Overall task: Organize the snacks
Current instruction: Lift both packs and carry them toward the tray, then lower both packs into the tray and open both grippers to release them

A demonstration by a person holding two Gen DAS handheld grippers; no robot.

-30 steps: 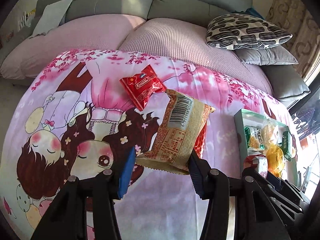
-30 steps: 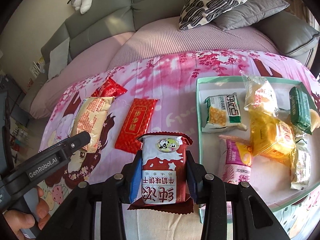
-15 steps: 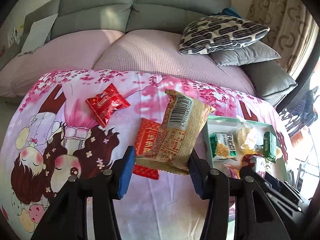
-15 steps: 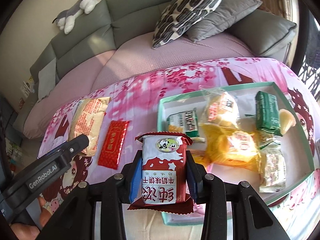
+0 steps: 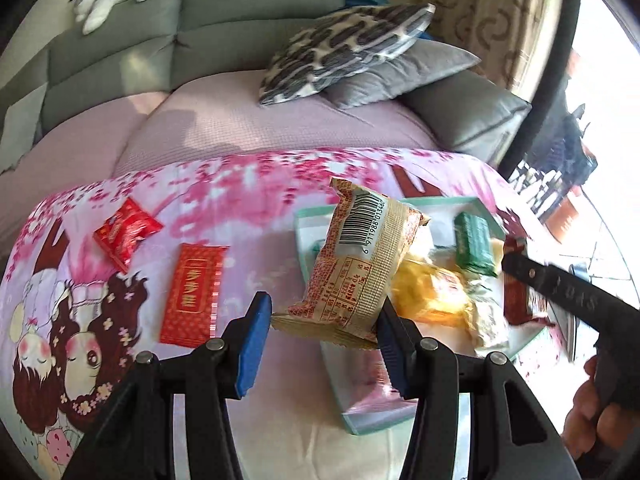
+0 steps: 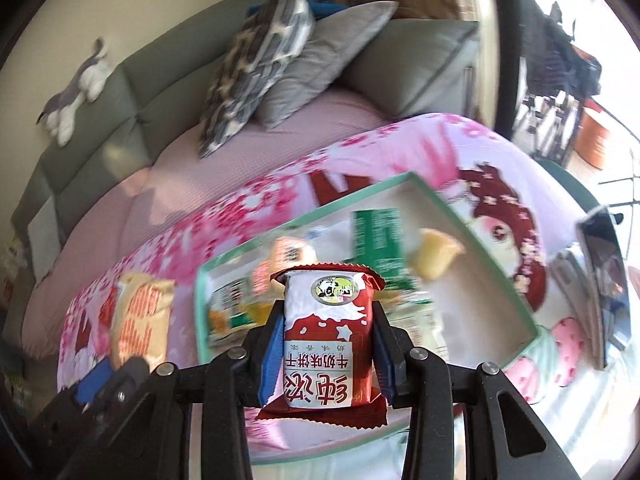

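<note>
Had the left gripper clamping a tan snack pack, right gripper squeezing a red biscuit pack, both over the tray.

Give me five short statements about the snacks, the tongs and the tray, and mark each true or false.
1. The left tongs hold a tan packet with a barcode. True.
2. The right tongs are empty. False: they grip a red and white biscuit packet.
3. The green-rimmed tray already holds snacks. True.
4. Two red packets lie on the printed blanket outside the tray. True.
5. The green packet lies on the blanket. False: it is in the tray.
</note>
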